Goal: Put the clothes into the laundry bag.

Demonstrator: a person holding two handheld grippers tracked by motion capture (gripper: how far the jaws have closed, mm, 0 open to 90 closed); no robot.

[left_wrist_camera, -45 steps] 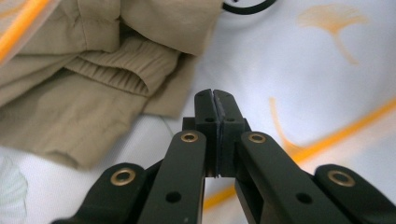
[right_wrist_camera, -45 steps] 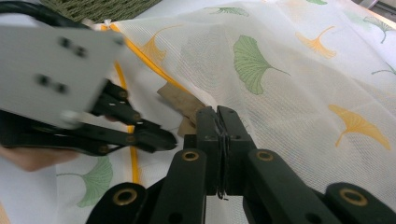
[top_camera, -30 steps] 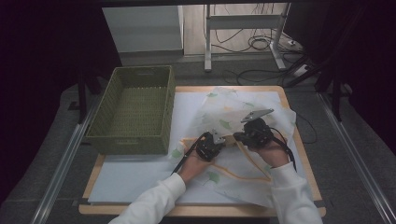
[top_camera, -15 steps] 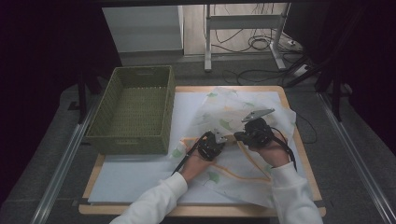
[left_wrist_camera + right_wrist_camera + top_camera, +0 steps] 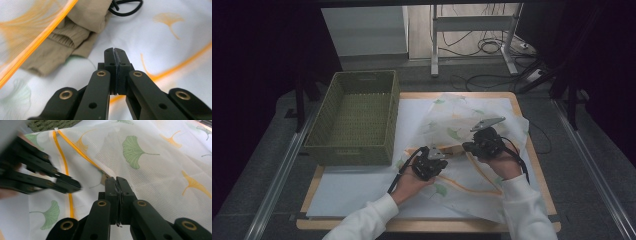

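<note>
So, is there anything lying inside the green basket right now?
No: in the high view the green basket shows only its bare woven floor, while the mesh bag lies beside it on the table.

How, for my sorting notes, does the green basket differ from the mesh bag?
The basket is green, woven and stiff, while the mesh bag is white, sheer and printed with leaves and orange trim. The basket stands upright with walls; the mesh bag lies flat and rumpled. The basket looks empty, whereas the mesh bag holds a beige garment. Both rest on the table.
</note>
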